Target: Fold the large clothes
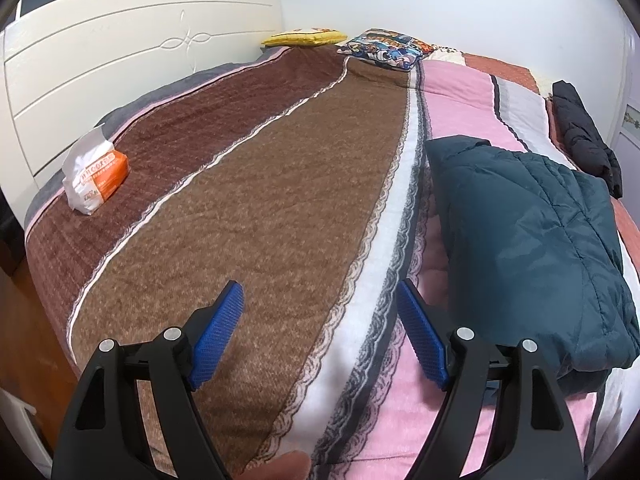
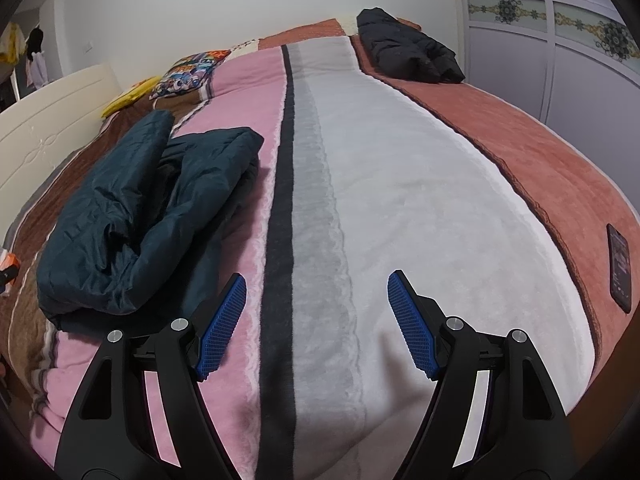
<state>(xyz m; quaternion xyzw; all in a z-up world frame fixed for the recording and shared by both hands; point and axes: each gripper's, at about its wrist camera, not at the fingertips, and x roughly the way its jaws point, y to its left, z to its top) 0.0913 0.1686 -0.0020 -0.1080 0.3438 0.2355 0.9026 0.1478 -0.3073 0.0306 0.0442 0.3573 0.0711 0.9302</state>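
I see my left tool hanging above the striped blanket of the bed, its blue pads spread wide with nothing between them. My right tool is the same, released and empty, over the grey and white stripes. The teal quilted jacket lies folded in a thick bundle on the pink stripe, to the right of the left tool and to the left of the right tool; neither tool touches it. A black jacket lies far away near the wardrobe. A white and orange packet sits near the headboard, and a phone rests on the salmon edge.
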